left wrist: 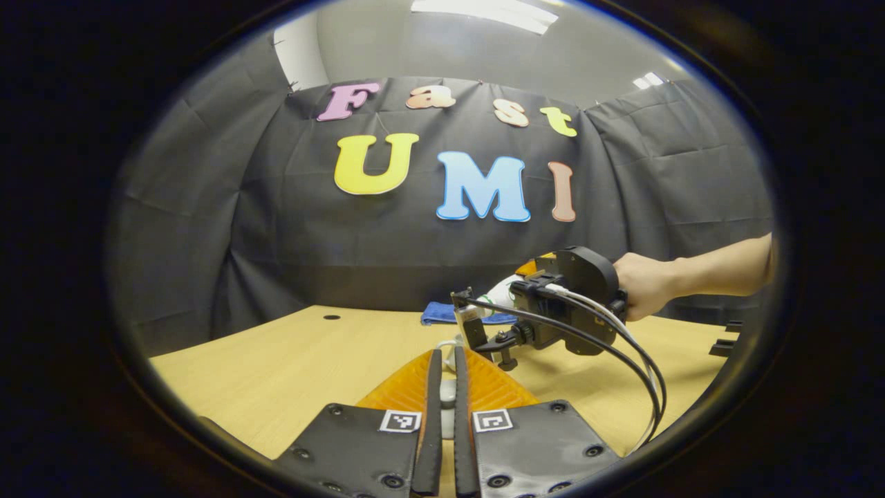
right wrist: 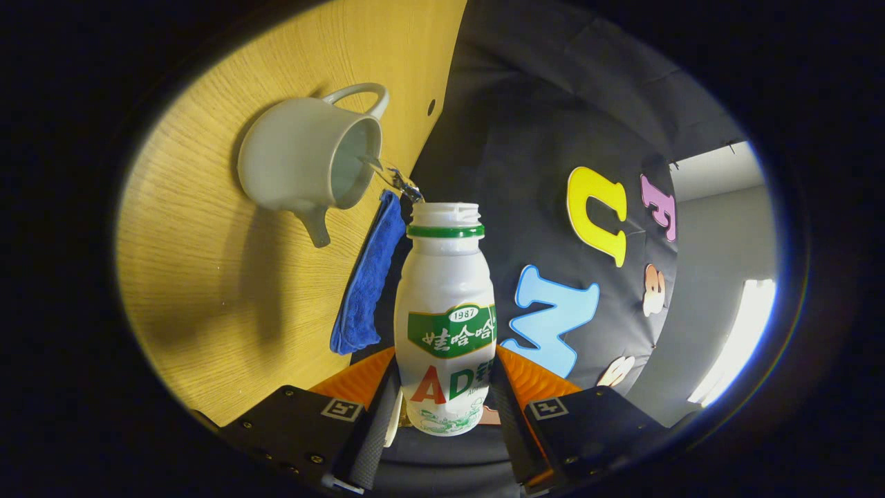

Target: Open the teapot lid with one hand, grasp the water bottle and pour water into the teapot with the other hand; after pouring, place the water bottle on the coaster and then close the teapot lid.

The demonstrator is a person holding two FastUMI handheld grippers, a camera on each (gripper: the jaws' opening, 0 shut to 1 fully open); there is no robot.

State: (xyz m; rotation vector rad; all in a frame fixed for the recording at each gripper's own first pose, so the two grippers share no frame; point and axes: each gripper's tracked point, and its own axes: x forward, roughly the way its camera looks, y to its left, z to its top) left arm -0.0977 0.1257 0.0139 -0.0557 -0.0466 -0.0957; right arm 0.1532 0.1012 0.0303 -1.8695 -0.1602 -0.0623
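The worktop (right wrist: 207, 290) fills the left of my right gripper view, the open teapot (right wrist: 304, 162) at upper left. My right gripper (right wrist: 442, 408) clamps the bottle (right wrist: 446, 311), tipped toward it. My left gripper (left wrist: 447, 401) jaws pinch something small, unclear what.

Left gripper (left wrist: 447, 387), in the left gripper view: its two fingers are lying nearly parallel and close together, pinching a small pale object between them. Right gripper (right wrist: 446, 398), in the right gripper view: its fingers are pressing on both sides of the water bottle (right wrist: 446, 325), which is tilted on its side. In the left gripper view, a hand (left wrist: 643, 283) with a bare forearm is reaching in from the right, gripping the right gripper's body
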